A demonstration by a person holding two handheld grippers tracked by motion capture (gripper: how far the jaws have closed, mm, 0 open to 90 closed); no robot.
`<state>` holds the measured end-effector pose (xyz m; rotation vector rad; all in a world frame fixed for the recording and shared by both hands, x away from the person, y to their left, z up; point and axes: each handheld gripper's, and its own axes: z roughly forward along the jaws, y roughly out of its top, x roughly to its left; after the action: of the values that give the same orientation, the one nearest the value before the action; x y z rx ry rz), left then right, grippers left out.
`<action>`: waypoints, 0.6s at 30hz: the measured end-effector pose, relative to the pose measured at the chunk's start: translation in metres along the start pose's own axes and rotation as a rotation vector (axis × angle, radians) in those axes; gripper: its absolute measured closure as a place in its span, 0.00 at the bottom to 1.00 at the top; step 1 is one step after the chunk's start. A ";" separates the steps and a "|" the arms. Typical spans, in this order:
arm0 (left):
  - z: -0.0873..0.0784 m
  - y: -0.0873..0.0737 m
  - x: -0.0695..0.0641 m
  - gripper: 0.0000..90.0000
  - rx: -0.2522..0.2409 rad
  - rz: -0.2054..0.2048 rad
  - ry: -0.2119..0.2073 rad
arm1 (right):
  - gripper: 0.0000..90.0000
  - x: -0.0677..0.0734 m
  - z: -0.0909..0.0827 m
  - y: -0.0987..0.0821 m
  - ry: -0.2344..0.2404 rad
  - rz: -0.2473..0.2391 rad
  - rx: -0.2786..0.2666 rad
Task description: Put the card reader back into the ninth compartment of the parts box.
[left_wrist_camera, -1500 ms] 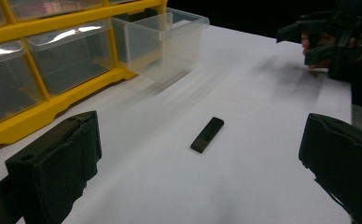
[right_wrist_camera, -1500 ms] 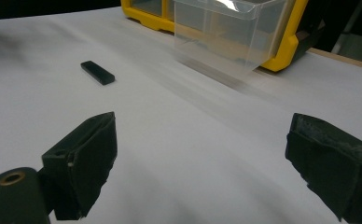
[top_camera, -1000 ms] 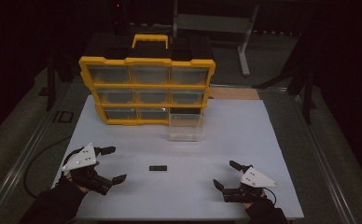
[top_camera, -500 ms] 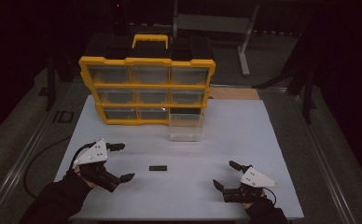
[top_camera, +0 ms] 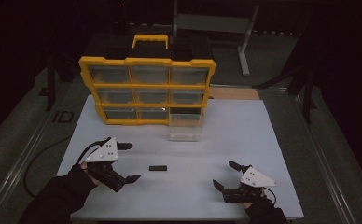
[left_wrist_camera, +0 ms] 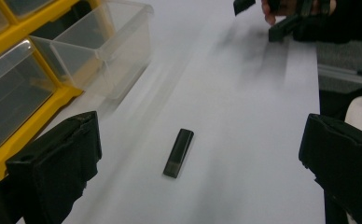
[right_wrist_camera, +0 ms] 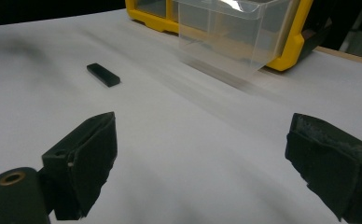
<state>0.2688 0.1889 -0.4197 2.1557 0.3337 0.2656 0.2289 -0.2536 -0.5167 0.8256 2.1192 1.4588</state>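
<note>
two grippers are over the white table, but over the last second only the left gripper has travelled, sliding in from the table's left edge toward the small black stick lying flat in the middle, well short of the pulled-out clear drawer. its jaws gape wide with the stick centred ahead, so a pickup looks imminent. the right gripper has stayed near the front edge, also wide open and empty.
</note>
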 end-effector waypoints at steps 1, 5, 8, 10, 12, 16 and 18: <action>0.001 0.002 0.000 0.00 0.013 0.008 0.009 | 0.10 0.000 0.000 0.000 0.000 0.000 0.001; 0.004 0.007 0.001 0.00 0.056 0.028 -0.008 | 0.10 0.001 0.000 0.000 -0.001 -0.003 0.004; 0.008 0.011 0.000 0.00 0.078 0.046 -0.024 | 0.10 0.001 0.000 0.000 0.000 -0.003 0.004; 0.011 0.015 -0.001 0.00 0.099 0.063 -0.034 | 0.10 0.001 0.000 0.000 -0.001 -0.005 0.003; 0.014 0.017 0.000 0.00 0.117 0.067 -0.046 | 0.10 0.000 0.001 0.000 0.002 -0.002 0.003; 0.021 0.021 0.001 0.00 0.155 0.083 -0.068 | 0.10 0.001 0.001 0.000 0.004 -0.003 0.002; 0.026 0.023 0.002 0.00 0.172 0.083 -0.083 | 0.10 0.001 0.001 0.000 0.003 -0.003 0.001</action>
<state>0.2819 0.1576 -0.4152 2.3462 0.2267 0.1991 0.2290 -0.2525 -0.5170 0.8204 2.1232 1.4582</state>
